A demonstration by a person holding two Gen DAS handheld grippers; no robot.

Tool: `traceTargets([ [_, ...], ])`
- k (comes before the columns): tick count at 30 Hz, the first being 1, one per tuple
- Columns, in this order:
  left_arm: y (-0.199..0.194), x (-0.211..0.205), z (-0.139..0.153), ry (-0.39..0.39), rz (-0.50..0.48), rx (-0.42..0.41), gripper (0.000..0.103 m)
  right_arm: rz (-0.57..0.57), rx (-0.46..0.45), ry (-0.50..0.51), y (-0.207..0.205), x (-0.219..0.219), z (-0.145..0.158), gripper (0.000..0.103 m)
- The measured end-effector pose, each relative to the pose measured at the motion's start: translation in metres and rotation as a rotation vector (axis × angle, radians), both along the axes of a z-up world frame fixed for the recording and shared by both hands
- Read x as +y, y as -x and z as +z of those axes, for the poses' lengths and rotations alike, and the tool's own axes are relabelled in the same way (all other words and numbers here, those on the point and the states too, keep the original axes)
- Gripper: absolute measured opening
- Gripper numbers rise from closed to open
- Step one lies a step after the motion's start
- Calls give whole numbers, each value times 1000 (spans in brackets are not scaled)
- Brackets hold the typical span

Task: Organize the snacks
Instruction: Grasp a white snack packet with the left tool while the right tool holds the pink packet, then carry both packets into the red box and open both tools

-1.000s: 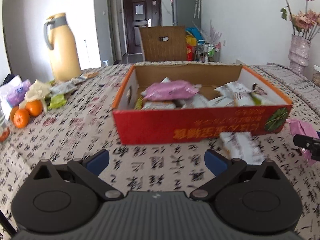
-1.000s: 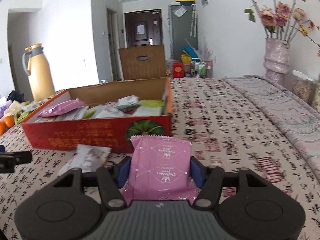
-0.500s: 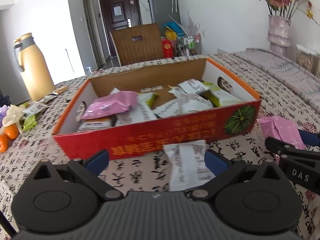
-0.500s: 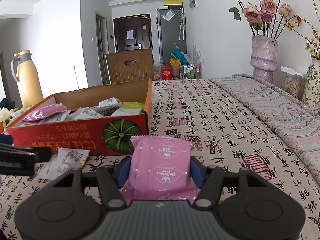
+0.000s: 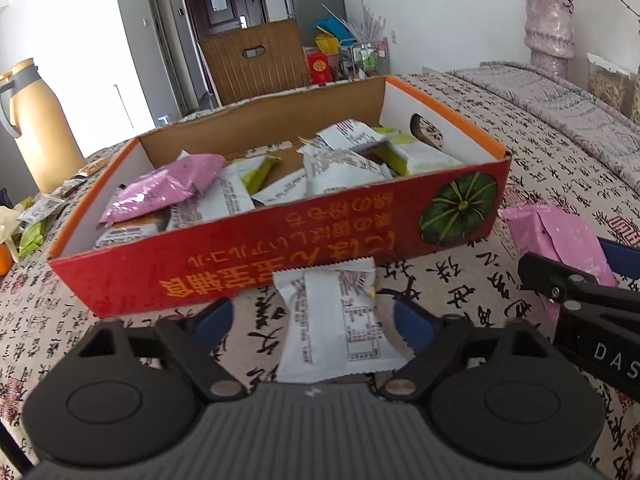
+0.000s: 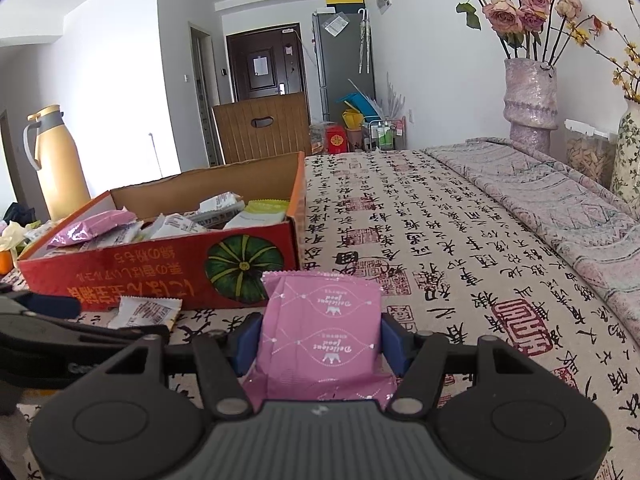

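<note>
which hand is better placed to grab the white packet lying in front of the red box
Left. The left gripper straddles the white packet, jaws closing. The right gripper is shut on a pink packet.

Right gripper [image 6: 319, 338] clamped on pink snack packet [image 6: 320, 336], red cardboard box [image 6: 168, 272] of snacks ahead left, white packet [image 6: 146, 312] on tablecloth [image 6: 440, 240] against box front, left gripper [image 6: 48, 320] at left edge beside it, vase [image 6: 530, 100] far right.
</note>
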State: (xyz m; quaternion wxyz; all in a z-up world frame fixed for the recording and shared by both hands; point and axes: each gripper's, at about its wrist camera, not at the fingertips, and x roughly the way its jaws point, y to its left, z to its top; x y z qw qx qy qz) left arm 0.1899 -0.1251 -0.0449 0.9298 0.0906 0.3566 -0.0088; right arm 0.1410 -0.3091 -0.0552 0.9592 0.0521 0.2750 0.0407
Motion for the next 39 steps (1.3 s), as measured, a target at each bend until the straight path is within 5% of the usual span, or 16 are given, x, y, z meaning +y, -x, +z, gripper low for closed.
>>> traceTargets([
  [3,-1,0,-2,21,-18,26,54,3,0,-4,-1,0,0,61],
  [8,0,4,-1,38,-16,26,47,5,0,-9,-1,-1,0,61],
  [25,25,22,19,89,-25,-32,45,-11,-18,4,3,0,1,61],
  [39,37,53,63,152,-11,-161,45,29,-76,24,14,16,28,61],
])
